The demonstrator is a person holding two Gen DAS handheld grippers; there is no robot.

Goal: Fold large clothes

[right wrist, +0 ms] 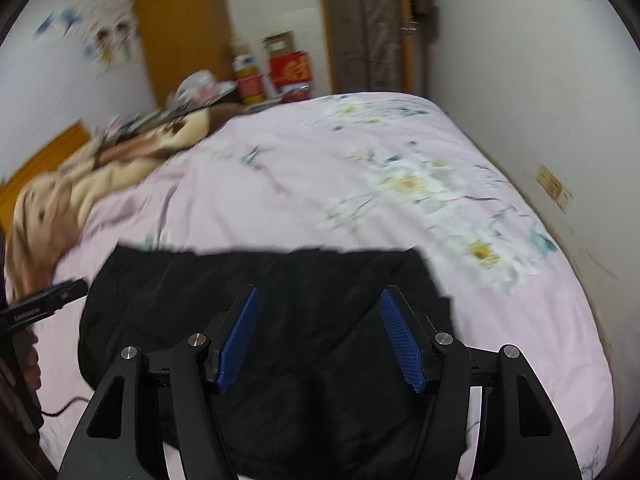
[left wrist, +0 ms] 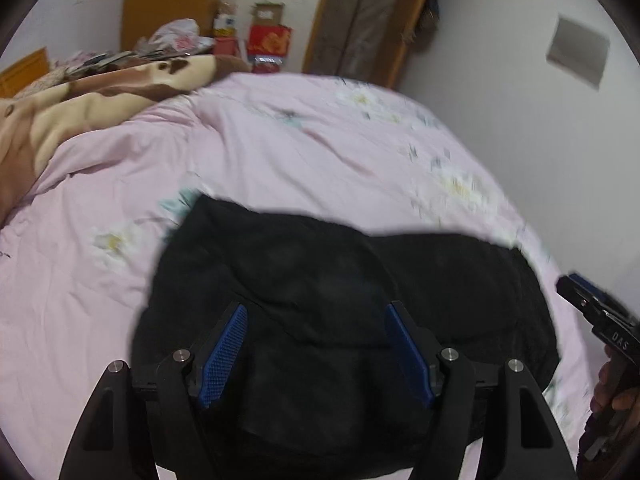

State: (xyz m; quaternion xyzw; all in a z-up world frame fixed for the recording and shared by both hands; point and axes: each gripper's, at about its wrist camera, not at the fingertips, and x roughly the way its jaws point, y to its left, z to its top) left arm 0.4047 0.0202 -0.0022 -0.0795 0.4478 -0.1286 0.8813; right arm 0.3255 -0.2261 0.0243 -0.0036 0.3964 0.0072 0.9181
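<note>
A black garment (left wrist: 320, 280) lies folded in a rough block on the pink flowered bed cover (left wrist: 280, 152); it also shows in the right wrist view (right wrist: 280, 280). My left gripper (left wrist: 316, 312) hangs over the garment's near part, jaws wide apart, holding nothing. My right gripper (right wrist: 318, 300) is over the same garment, jaws wide apart and empty. The right gripper also shows at the right edge of the left wrist view (left wrist: 576, 284), and the left gripper at the left edge of the right wrist view (right wrist: 76, 288).
A brown and cream blanket (left wrist: 80, 100) is heaped at the far left of the bed. Red boxes (left wrist: 268, 44) and a wooden wardrobe (left wrist: 172, 4) stand behind it. A white wall (right wrist: 560, 120) runs close along the bed's right side. A dark cable (right wrist: 64, 408) lies at the near left.
</note>
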